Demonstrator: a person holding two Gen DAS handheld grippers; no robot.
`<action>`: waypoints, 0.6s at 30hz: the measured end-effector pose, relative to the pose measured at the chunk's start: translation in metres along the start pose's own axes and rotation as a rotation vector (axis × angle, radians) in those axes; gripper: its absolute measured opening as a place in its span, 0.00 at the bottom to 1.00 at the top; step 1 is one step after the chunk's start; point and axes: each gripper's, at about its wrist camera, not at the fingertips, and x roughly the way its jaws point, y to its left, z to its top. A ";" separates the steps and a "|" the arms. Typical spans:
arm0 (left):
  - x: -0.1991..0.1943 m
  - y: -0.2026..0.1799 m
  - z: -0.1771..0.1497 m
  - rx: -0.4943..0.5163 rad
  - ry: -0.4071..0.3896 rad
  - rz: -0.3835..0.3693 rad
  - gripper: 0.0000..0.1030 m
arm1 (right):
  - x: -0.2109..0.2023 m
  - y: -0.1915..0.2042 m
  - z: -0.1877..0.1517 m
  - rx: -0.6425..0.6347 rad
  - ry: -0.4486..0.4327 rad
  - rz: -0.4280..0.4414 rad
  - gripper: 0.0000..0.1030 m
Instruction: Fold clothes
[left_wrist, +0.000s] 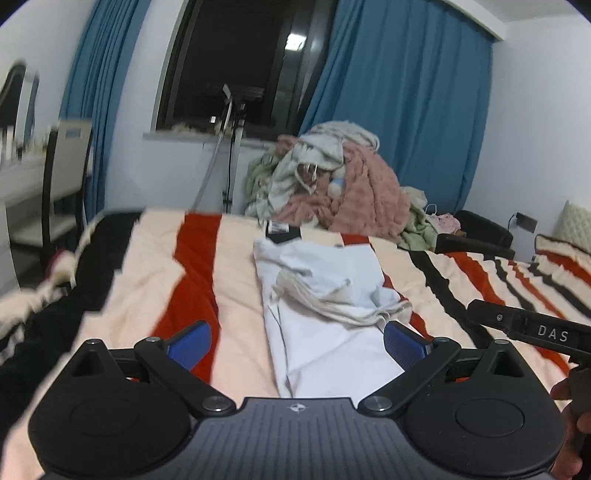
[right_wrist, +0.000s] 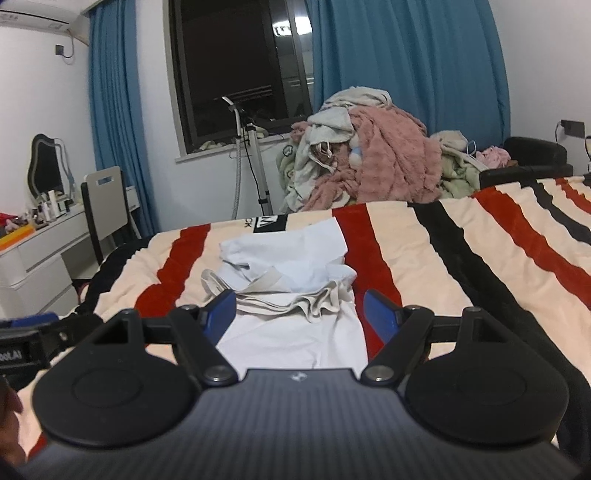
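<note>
**Both claws open over a partly folded white garment on the bed**

The white garment lies on the striped blanket of the bed, directly ahead of both cameras. Its long axis runs away from the viewer toward the window; the near part lies flat as a narrow strip, presumably because the sides have been turned in, while the far part is bunched, with beige trim heaped across the middle. A black label shows at its far end. The left claw and the right claw each stand wide open with nothing held, one blue pad on either side of the strip, probably placed to take hold of the near end. The right claw's body shows at the edge of the left view. A heap of unfolded clothes waits beyond the bed, below the blue curtains.
</note>
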 end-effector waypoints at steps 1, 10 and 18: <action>0.003 0.002 -0.001 -0.025 0.021 -0.013 0.98 | 0.000 -0.001 0.000 0.005 0.001 -0.006 0.76; 0.057 0.025 -0.032 -0.339 0.367 -0.299 0.98 | 0.016 -0.042 -0.009 0.334 0.182 0.040 0.76; 0.112 0.050 -0.060 -0.585 0.512 -0.343 0.95 | 0.054 -0.092 -0.082 1.029 0.493 0.241 0.76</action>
